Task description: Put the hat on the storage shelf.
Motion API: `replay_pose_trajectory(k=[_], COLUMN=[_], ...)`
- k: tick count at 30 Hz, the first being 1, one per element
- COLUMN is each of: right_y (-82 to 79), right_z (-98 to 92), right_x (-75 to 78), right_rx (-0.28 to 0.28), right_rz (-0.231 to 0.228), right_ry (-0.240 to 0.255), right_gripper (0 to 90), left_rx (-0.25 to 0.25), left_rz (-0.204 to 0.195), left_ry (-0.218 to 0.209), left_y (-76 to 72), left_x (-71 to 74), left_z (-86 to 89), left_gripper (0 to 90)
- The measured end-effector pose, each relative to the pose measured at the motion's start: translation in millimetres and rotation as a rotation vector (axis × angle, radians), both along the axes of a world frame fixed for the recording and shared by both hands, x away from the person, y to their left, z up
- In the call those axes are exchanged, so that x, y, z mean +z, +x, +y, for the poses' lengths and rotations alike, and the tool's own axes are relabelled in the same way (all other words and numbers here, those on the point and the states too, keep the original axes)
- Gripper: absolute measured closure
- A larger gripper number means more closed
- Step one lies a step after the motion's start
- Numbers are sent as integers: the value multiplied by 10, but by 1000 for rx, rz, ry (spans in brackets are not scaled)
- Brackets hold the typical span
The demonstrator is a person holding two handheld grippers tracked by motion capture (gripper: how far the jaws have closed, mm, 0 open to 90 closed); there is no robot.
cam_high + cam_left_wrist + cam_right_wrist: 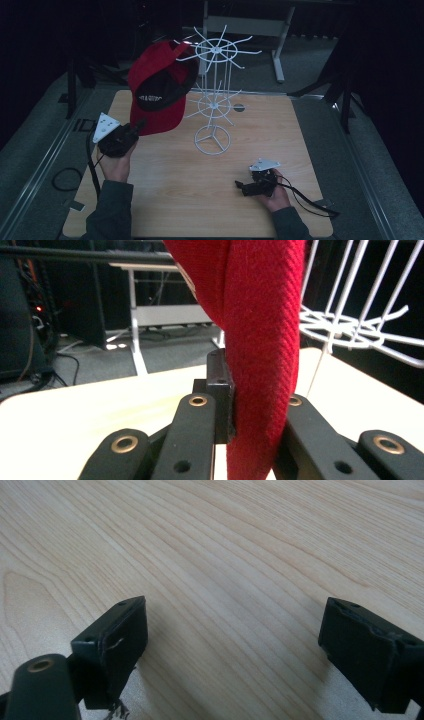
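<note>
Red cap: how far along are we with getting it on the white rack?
Done: the left gripper is shut on the brim of the red cap, lifted off the table. In hand: the cap hangs tilted beside the top arms of the white wire rack; whether it touches a hook I can't tell. Left: release once seated. The right gripper rests open over the table.

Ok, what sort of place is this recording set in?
Probably a lab or recording workspace, not a shop: a wooden table with a bare white wire display rack, dark curtained surroundings, and a metal-framed desk behind on grey carpet.
</note>
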State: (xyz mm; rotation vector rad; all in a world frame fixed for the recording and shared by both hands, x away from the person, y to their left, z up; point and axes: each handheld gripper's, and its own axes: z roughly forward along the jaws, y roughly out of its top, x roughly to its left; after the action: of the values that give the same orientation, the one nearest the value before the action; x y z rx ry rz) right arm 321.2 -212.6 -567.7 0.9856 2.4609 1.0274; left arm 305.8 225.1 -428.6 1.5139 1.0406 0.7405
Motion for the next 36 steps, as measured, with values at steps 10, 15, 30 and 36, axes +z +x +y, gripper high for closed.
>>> replay_pose_trajectory(k=[10,15,30,36], right_y=[0,-1,3,2], right_z=[0,1,0,0], right_x=[0,0,-3,-2], right_rx=[0,-1,2,1], right_rz=[0,0,-6,-3], right_ry=[0,1,0,1], right_gripper=[121,120,120,120], left_rx=[-59,-91,-62,-52], left_rz=[-5,-1,70,100], left_ry=[49,32,40,18], left_y=[4,4,10,-5], left_x=[-47,-67,-275,-386], left_z=[-98,-104,-112,-68], left_gripper=[836,720,468,410])
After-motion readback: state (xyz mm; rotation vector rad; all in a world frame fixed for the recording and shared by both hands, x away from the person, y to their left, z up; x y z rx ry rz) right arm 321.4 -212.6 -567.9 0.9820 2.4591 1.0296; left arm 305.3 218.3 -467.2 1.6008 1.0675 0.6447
